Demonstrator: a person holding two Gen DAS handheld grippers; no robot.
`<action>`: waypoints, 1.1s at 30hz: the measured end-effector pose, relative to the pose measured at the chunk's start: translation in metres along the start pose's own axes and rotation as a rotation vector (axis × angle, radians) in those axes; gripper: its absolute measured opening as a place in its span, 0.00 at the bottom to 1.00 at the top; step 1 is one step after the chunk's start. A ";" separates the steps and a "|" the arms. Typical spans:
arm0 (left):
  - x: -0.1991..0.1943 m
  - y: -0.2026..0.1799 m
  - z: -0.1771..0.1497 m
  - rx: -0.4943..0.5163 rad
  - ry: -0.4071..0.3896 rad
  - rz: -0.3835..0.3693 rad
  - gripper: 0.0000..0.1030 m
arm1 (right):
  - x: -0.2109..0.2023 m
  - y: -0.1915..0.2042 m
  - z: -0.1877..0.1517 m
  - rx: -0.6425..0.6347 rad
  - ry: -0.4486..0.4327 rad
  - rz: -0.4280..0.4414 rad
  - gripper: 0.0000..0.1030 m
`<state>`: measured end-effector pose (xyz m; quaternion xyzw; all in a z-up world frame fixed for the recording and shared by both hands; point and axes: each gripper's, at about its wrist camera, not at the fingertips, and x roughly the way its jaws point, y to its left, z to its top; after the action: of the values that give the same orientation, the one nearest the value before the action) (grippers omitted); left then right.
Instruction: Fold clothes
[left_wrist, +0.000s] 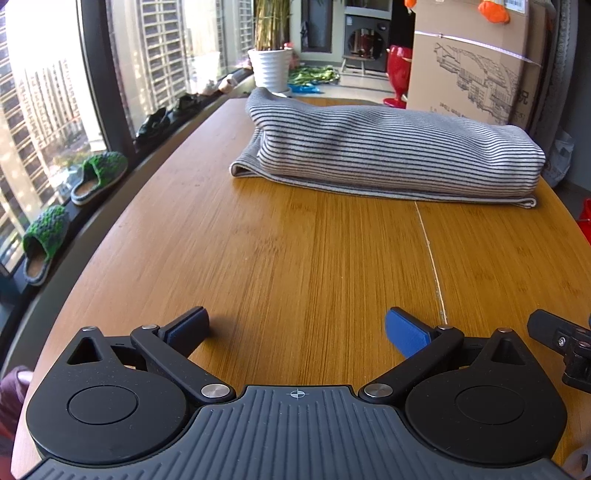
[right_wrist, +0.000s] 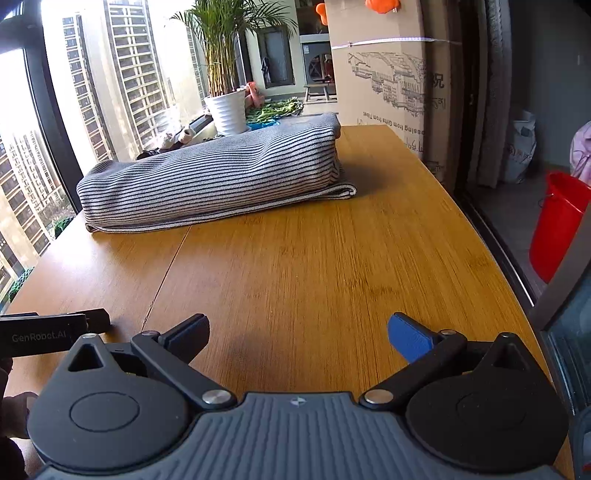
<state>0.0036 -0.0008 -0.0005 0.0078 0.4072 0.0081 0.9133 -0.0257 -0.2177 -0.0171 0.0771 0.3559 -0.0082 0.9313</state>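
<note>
A grey garment with thin black stripes (left_wrist: 388, 151) lies folded into a thick rectangular bundle at the far end of the wooden table (left_wrist: 295, 251); it also shows in the right wrist view (right_wrist: 214, 177). My left gripper (left_wrist: 295, 328) is open and empty, low over the near part of the table, well short of the garment. My right gripper (right_wrist: 297, 332) is open and empty too, beside the left one. Part of the right gripper shows at the right edge of the left wrist view (left_wrist: 565, 347); the left one shows at the left edge of the right wrist view (right_wrist: 48, 334).
A big window runs along the left, with green slippers (left_wrist: 96, 177) and shoes on its sill. A white plant pot (left_wrist: 269, 68) and a large cardboard box (left_wrist: 476, 62) stand beyond the table's far end. A red bucket (right_wrist: 557, 225) stands on the floor at right.
</note>
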 end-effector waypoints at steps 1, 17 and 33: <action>0.004 -0.001 0.004 -0.003 -0.010 0.002 1.00 | 0.002 0.000 0.001 -0.001 0.003 -0.004 1.00; 0.049 -0.017 0.043 -0.025 -0.128 0.010 1.00 | 0.024 -0.005 0.013 0.027 -0.040 -0.017 1.00; 0.053 -0.021 0.040 -0.021 -0.140 0.004 1.00 | 0.031 0.003 0.017 -0.020 -0.026 -0.043 1.00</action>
<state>0.0689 -0.0207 -0.0139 -0.0003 0.3421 0.0135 0.9396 0.0092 -0.2162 -0.0245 0.0603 0.3456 -0.0256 0.9361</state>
